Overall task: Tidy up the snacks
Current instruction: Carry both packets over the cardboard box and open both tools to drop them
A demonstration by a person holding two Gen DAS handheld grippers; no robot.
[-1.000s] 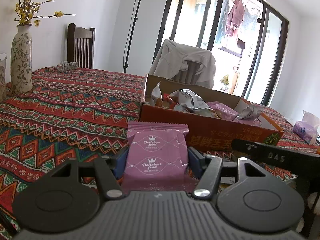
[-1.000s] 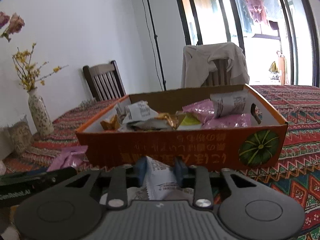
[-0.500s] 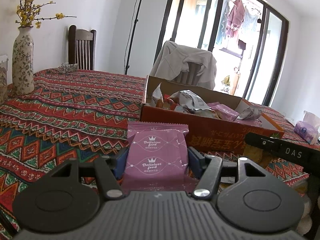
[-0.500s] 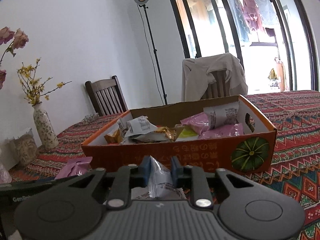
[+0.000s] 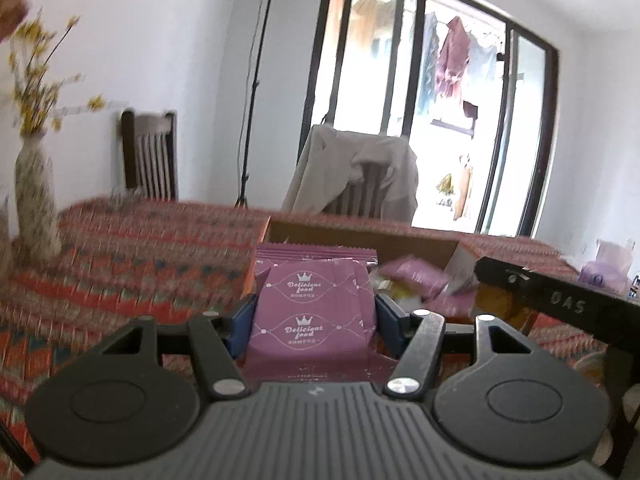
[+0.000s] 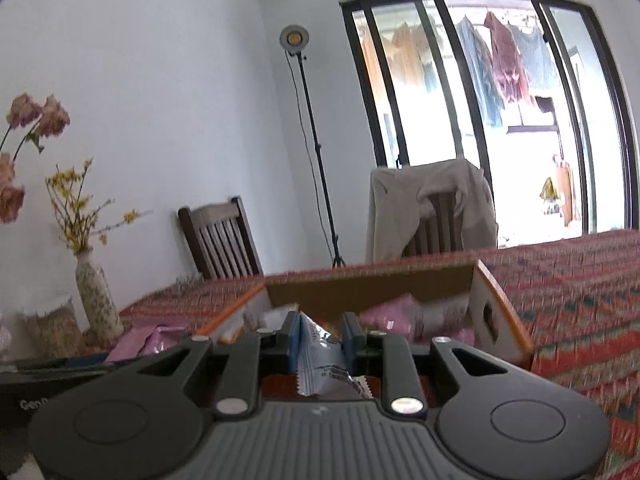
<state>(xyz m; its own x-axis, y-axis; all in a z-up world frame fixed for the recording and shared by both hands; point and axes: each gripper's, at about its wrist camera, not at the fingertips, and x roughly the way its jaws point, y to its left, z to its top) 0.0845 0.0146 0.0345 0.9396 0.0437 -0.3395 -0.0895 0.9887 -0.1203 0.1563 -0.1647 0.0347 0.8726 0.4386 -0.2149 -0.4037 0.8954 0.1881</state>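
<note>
Left gripper [image 5: 315, 322] fingers clamped on a purple snack packet [image 5: 314, 312], held upright at lower centre of the left view. Right gripper [image 6: 321, 340] fingers pinched tight on a white-blue packet [image 6: 320, 360], lower centre of the right view. Just beyond both: open cardboard box [image 6: 504, 320] holding more snacks, sitting on a worktop [image 5: 120, 264] under a red patterned cloth. Floral vase [image 5: 34, 204] with yellow sprigs at left edge. Behind: dark wooden chair [image 6: 220, 240], second chair draped with a beige jacket [image 6: 432, 204], light stand [image 6: 316, 152], white walls, black-framed glass doors [image 6: 500, 112] upper right with laundry outside. Surface is motion-blurred
</note>
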